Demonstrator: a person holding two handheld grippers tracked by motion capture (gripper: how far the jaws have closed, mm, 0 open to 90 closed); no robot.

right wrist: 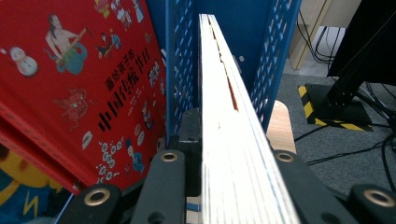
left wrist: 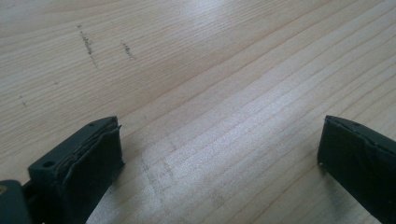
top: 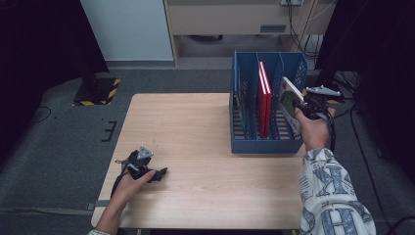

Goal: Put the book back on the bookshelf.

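Note:
A blue slotted file rack (top: 244, 143) stands on the right part of the wooden table (top: 195, 142). A red book (top: 265, 98) stands upright in one of its middle slots; its illustrated red cover (right wrist: 79, 79) fills the left of the right gripper view. My right gripper (top: 303, 105) is shut on a white-covered book (top: 289, 104), tilted over the rack's rightmost slot. That book's page edge (right wrist: 229, 135) runs between the two black jaws toward the blue wall (right wrist: 238, 28). My left gripper (top: 159, 174) rests near the table's front left, open, with bare wood (left wrist: 219, 154) between its jaws.
Another colourful book (top: 242, 105) stands in the rack's left slot. Behind the table lie a grey carpet, a black-and-yellow stand base (top: 97, 91) at left, and cables with a dark stand (right wrist: 336, 100) at right. Bare wood lies between the rack and the left gripper.

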